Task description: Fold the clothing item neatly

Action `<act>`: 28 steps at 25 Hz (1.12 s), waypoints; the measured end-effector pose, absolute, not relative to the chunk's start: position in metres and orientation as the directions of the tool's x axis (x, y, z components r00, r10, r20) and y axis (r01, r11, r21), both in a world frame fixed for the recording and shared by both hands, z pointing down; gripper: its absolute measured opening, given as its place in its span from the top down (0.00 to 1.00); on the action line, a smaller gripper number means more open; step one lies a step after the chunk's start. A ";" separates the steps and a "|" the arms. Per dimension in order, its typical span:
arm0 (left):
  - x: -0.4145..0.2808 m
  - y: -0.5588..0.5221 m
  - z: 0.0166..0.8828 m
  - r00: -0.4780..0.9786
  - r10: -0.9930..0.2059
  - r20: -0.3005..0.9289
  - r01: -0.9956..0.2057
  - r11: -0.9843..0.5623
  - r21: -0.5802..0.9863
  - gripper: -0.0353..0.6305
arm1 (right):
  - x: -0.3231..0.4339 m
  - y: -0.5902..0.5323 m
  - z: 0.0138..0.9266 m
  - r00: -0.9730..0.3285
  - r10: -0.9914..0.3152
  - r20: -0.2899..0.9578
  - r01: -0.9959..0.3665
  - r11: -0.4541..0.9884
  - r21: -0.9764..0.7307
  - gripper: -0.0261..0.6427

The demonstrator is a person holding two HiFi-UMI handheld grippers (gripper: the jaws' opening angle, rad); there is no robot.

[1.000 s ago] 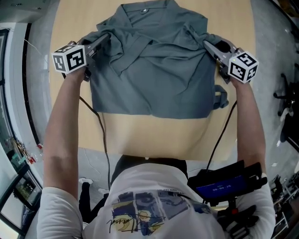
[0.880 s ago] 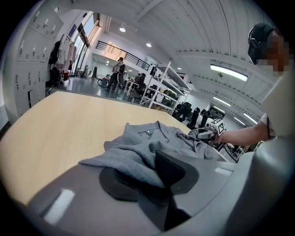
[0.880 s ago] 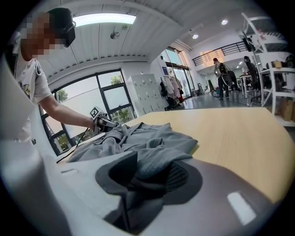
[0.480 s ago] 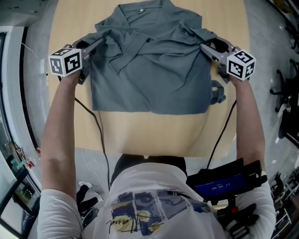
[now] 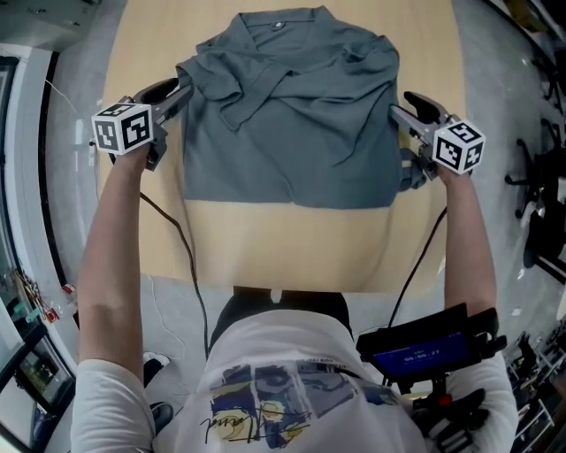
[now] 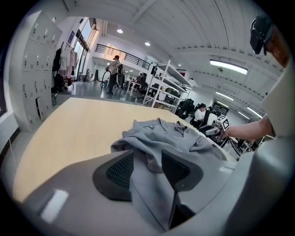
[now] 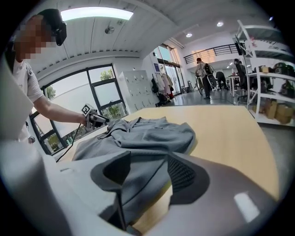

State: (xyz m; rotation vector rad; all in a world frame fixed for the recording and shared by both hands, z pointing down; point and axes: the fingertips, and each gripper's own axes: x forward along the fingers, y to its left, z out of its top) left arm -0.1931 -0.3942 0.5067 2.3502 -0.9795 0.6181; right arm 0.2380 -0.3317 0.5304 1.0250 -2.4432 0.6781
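Risk shows first in the head view. The grey shirt (image 5: 292,115) lies at the 12 o'clock end of the table (image 5: 292,252), its sides folded in over the chest. The left gripper (image 5: 179,90) sits at its 9 o'clock edge and the right gripper (image 5: 400,112) at its 3 o'clock edge. We judge the folded-in cloth loose and rumpled below the collar (image 5: 283,19), so if either tool draws off while fabric clings, the fold could drag open. A flap of cloth (image 5: 411,170) pokes out past the 3 o'clock edge and would spoil a neat outline. This view hides the gaps between the jaws.

In the left gripper view the jaws are opening and stand moderately apart. A fold of shirt lies between the pads (image 6: 120,169), draped rather than pinched. We see snagging on those ribbed pads as the hazard here. The other tool appears across the shirt at 3 o'clock.

In the right gripper view the jaws are opening and stand wide, with the shirt's edge lying slack between them. Bare table shows at 3 o'clock, and the opposite tool at 9 o'clock.
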 end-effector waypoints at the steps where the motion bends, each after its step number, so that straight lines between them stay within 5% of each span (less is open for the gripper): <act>1: -0.194 -0.390 0.505 0.635 -0.512 0.579 -0.744 -0.607 0.279 0.65 | 0.238 -0.326 0.530 -0.641 -0.550 0.536 -0.746 0.611 -0.265 0.60; 22: -0.207 -0.196 0.458 0.737 -0.495 0.461 -0.652 -0.701 0.289 0.65 | 0.148 -0.159 0.459 -0.568 -0.642 0.515 -0.793 0.593 -0.137 0.62; 28: -0.199 -0.112 0.427 0.782 -0.460 0.420 -0.588 -0.768 0.253 0.78 | 0.115 -0.084 0.437 -0.546 -0.671 0.502 -0.809 0.579 -0.105 0.72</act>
